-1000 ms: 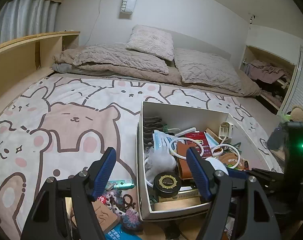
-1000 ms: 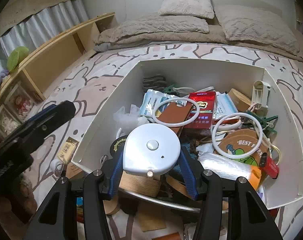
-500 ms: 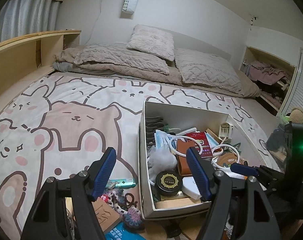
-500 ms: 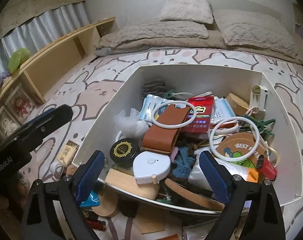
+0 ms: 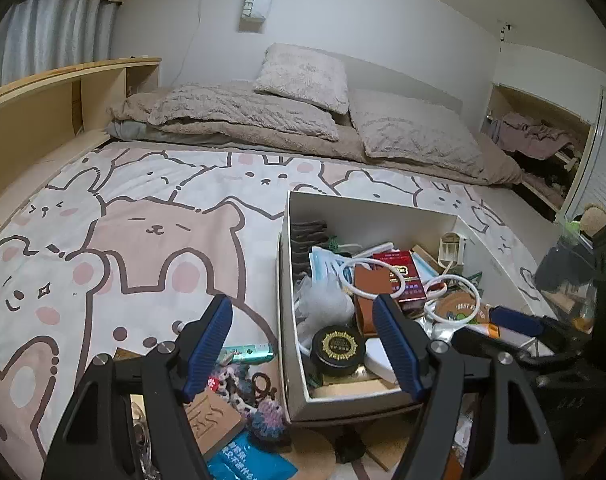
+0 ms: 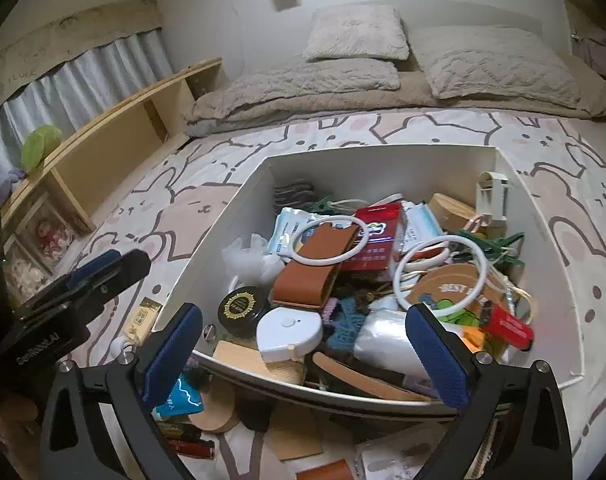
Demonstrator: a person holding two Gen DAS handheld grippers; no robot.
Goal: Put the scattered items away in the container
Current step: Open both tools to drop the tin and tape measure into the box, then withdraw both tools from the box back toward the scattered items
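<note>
The white box (image 6: 383, 168) sits on the cartoon bedspread, full of small items. A white round tape measure (image 6: 289, 332) lies near its front wall, beside a black jar (image 6: 241, 308) and a brown leather case (image 6: 315, 264). My right gripper (image 6: 305, 350) hovers over the box's front edge, its jaws opening wide, with nothing between the pads. My left gripper (image 5: 303, 344) stands open and empty over the box's left wall (image 5: 291, 320). Loose items lie in front of the box: a teal tube (image 5: 249, 354), crochet pieces (image 5: 239, 376), a cardboard tag (image 5: 213, 420) and a blue packet (image 5: 247, 460).
A cork coaster (image 6: 217, 408), a red lighter (image 6: 195, 446) and a brown card (image 6: 299, 436) lie by the box's front. Pillows (image 5: 303, 76) and a folded blanket are at the bed's head. A wooden shelf (image 5: 43, 96) runs along the left.
My right gripper was shut on the white tape measure over the box. It opened, the tape measure dropped into the box's front, and the gripper drew back a little. The left gripper stayed still.
</note>
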